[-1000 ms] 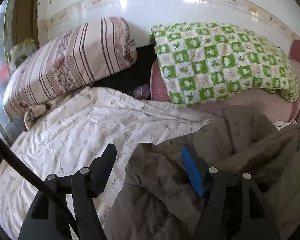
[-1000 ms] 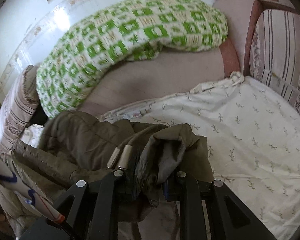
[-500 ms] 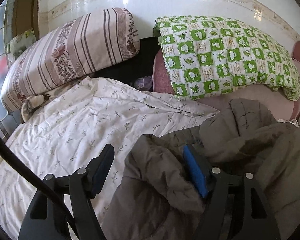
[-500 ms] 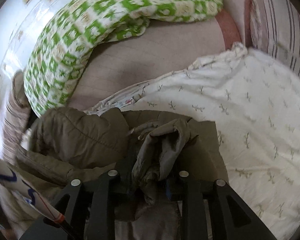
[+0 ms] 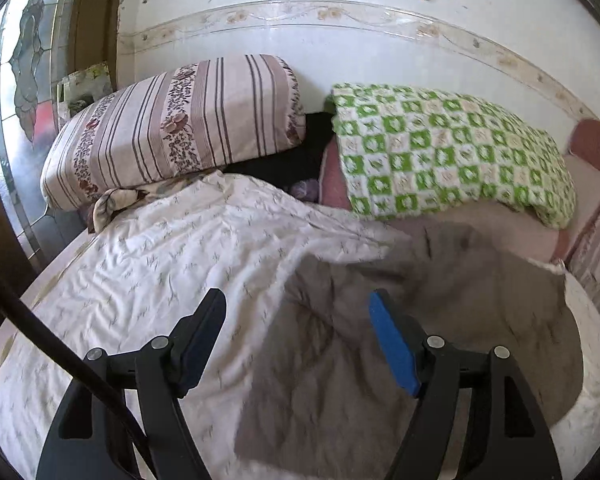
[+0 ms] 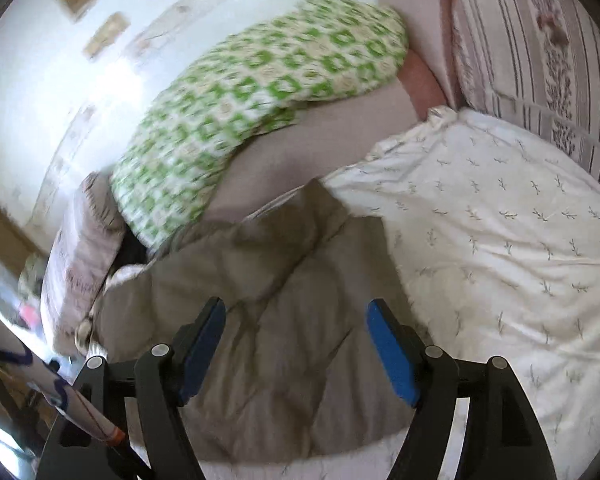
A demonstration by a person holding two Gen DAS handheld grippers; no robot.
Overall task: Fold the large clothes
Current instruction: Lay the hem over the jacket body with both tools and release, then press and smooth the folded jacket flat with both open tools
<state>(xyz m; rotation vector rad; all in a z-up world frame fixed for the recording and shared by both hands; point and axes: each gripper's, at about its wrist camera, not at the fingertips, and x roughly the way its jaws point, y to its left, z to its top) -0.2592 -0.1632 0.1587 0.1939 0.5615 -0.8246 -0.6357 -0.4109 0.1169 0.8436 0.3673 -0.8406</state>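
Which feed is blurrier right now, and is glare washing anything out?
Right wrist view: heavy motion smear across the green checked blanket and wall, with strong white glare on the wall at left. Left wrist view: background sharp, only the grey-brown jacket smeared. Fisheye bending in both.

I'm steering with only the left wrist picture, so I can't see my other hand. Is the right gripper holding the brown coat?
Observer: No. The right gripper has just been opening. Its fingers stand apart, and the brown coat lies under them, not pinched.
Operator: Is anything else near it?
Observer: Yes, a white tube with blue marks pokes in low on the left of the right wrist view.
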